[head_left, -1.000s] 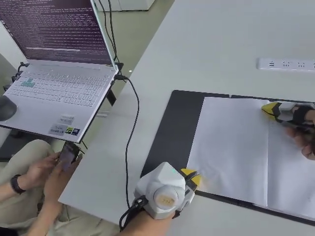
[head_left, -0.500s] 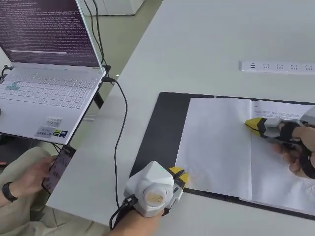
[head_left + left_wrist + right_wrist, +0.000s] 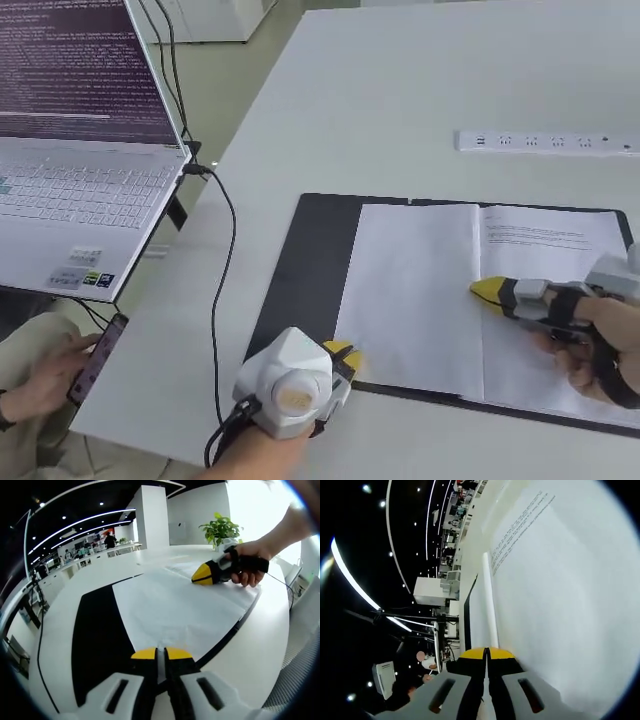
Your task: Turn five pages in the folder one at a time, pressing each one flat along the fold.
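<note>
We see both grippers on a white workbench [image 3: 420, 80] that stretches far beyond them on every side. Well off to the left of the left gripper [image 3: 344, 357], past the bench edge, an open laptop [image 3: 70, 190] shows a screen full of text. The black folder [image 3: 305, 280] lies open and flat under both grippers, its bare cover running away from the left gripper's tips on their left.

The blank left page [image 3: 410, 290] spreads between the two grippers. The right page [image 3: 560, 240], with a few printed lines near its top, lies under and beyond the right gripper [image 3: 487, 291]. A white power strip [image 3: 545, 143] sits on the bench well beyond the right gripper, clear of the folder.

The left gripper's yellow-tipped jaws are pressed together, and the tips rest at the near corner of the left page, just by the folder's lower edge. The left gripper view shows only a hairline gap between them. We cannot tell whether any paper is caught there.

The right gripper is also clenched, its jaws meeting in one yellow point. A hand [image 3: 600, 345] holds it low over the paper. The point sits on the fold [image 3: 489, 600], which runs straight ahead of the jaws in the right gripper view.

A black cable [image 3: 222, 270] trails over the bench left of the left gripper. Further left, another hand [image 3: 35, 385] holds a phone [image 3: 95, 357].
</note>
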